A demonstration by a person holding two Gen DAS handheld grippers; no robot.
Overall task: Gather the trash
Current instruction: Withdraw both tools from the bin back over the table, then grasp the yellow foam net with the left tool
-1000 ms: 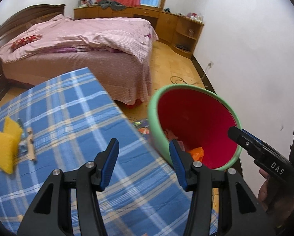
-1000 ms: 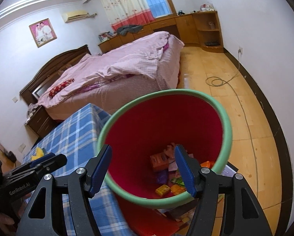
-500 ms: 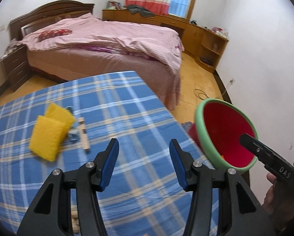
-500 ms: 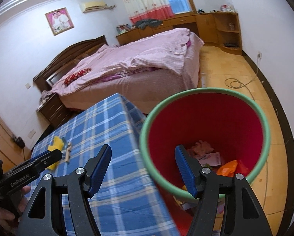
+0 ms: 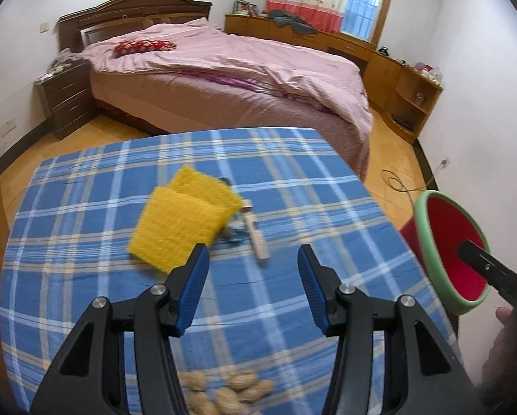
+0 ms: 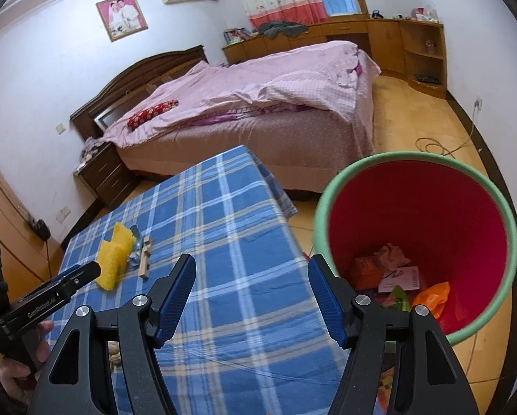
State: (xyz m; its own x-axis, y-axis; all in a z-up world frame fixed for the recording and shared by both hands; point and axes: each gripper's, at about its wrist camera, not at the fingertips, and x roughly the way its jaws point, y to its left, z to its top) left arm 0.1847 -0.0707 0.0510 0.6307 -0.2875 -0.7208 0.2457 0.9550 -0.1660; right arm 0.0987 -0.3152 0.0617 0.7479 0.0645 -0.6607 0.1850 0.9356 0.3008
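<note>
A red bin with a green rim (image 6: 417, 242) stands on the floor right of the table and holds several wrappers; it also shows in the left wrist view (image 5: 448, 252). On the blue plaid tablecloth (image 5: 85, 228) lie two yellow sponges (image 5: 182, 221), a crumpled bluish wrapper (image 5: 236, 231) and a small wooden stick (image 5: 256, 235); the sponges also show in the right wrist view (image 6: 115, 252). Walnuts (image 5: 224, 390) lie at the near edge. My left gripper (image 5: 253, 276) is open and empty above the table. My right gripper (image 6: 251, 297) is open and empty between table and bin.
A bed with pink bedding (image 5: 224, 79) stands behind the table. A dark nightstand (image 5: 68, 100) is at its left. Wooden cabinets (image 5: 403, 86) line the far wall. A cable (image 6: 438, 145) lies on the wooden floor near the white wall.
My left gripper has swung left from the bin to over the table, so the sponges and stick are now ahead of it. My right gripper has also drifted left, away from above the bin.
</note>
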